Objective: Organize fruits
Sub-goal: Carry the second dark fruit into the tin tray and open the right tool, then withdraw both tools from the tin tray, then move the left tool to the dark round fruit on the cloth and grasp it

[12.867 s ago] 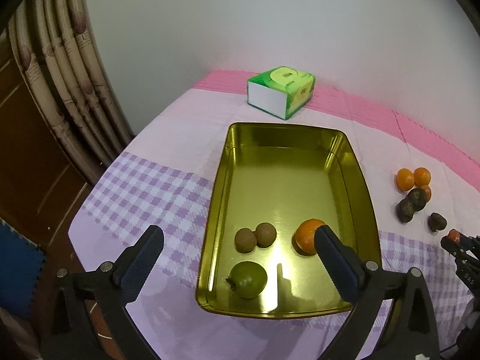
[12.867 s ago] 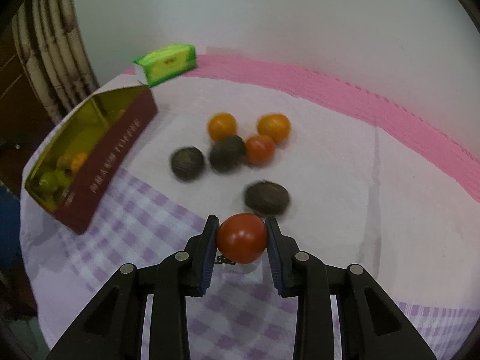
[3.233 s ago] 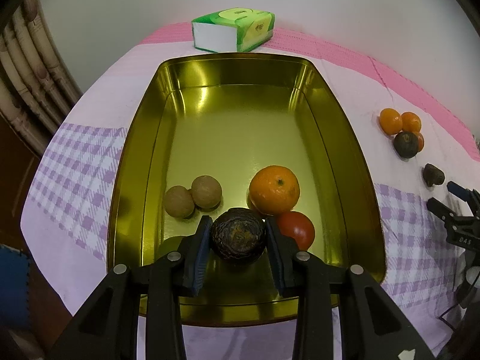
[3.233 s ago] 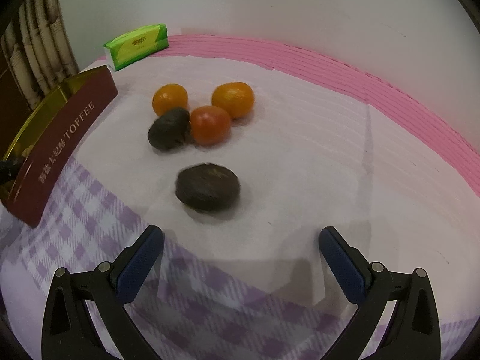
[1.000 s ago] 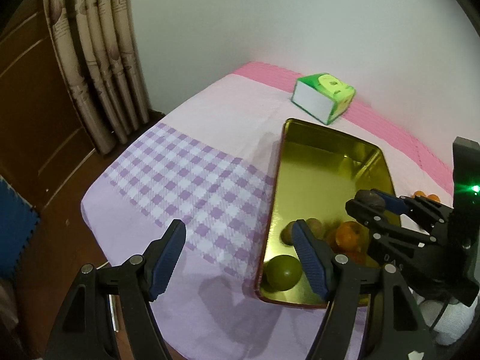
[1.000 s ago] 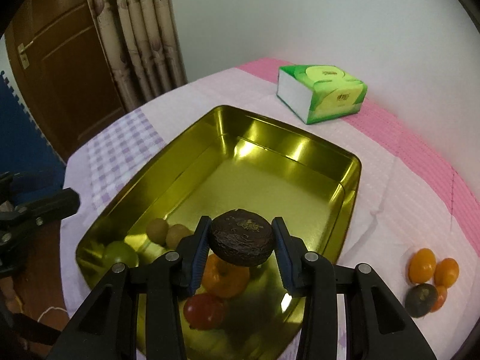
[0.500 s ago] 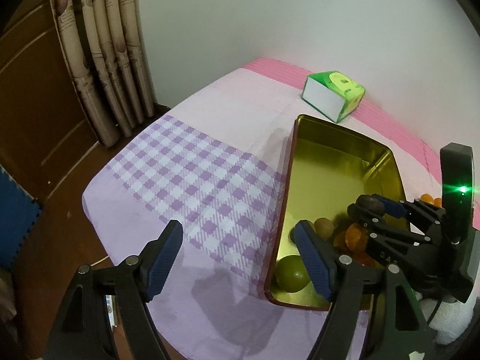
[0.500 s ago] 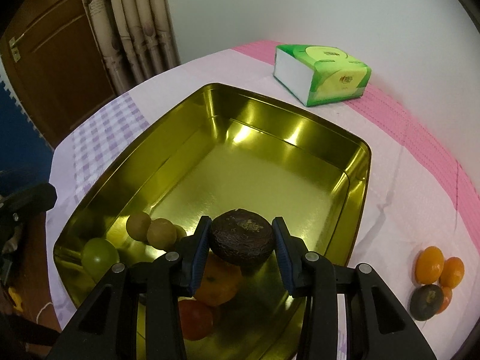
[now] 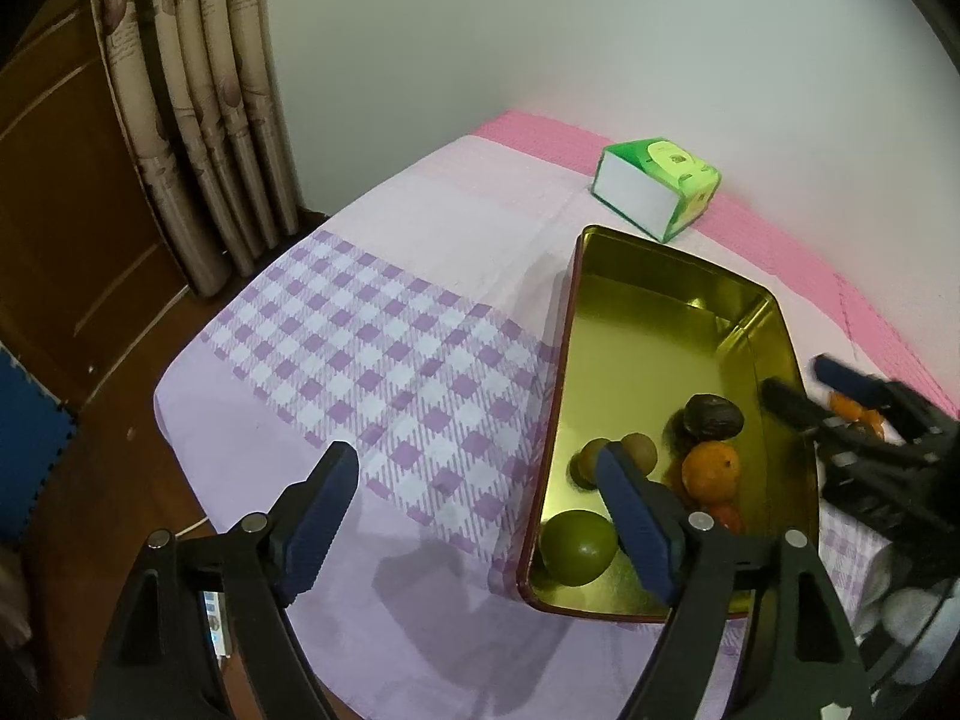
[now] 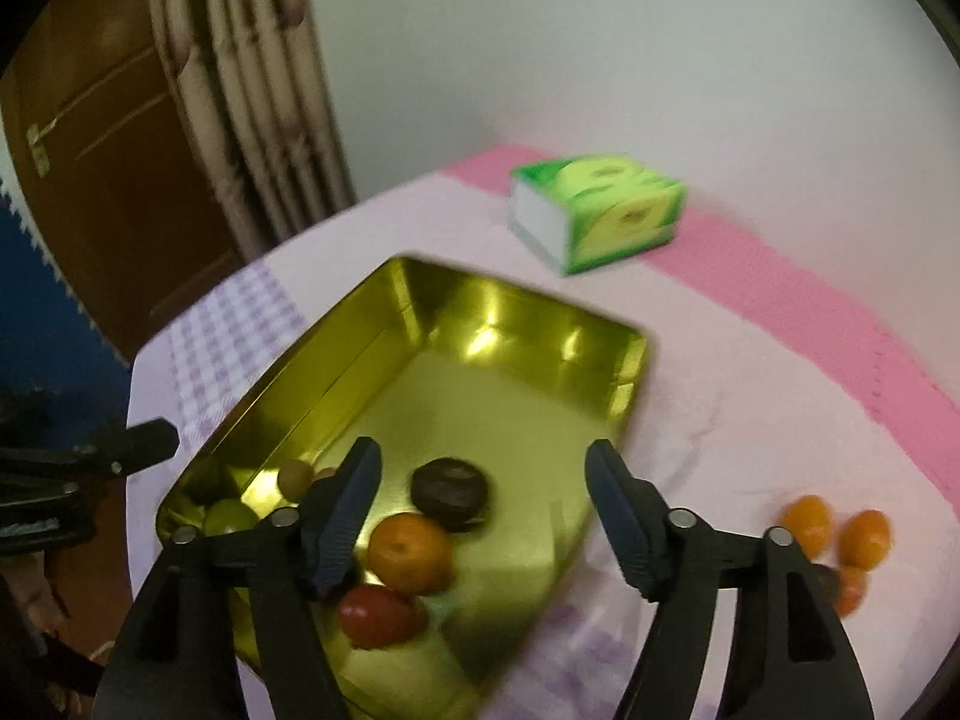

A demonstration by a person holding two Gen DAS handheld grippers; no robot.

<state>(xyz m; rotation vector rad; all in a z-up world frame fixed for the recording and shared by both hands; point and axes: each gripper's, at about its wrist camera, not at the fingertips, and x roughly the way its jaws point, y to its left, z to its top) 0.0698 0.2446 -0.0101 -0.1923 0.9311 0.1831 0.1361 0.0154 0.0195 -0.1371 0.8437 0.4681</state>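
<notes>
A gold tin tray point(image 9: 567, 360) holds a dark brown fruit point(image 9: 714, 417), an orange point(image 9: 711, 471), two small brown fruits point(image 9: 600, 456) and a green fruit point(image 9: 579, 546). My right gripper point(image 10: 483, 480) hangs above the tray with its jaws opening. The dark brown fruit point(image 10: 450, 492) lies loose on the tray floor below them, beside the orange point(image 10: 411, 552) and a red fruit point(image 10: 378, 615). My left gripper point(image 9: 480, 498) hovers over the checked cloth left of the tray, its jaws opening with nothing between them.
A green tissue box point(image 9: 657, 195) stands behind the tray near the wall. Several small oranges point(image 10: 807, 519) lie on the cloth to the right of the tray. Curtains and a wooden door stand left of the table's edge.
The right gripper has opened and let go of the dark brown fruit, which now lies in the tray. That gripper has drawn up and back. The left jaws stand slightly wider.
</notes>
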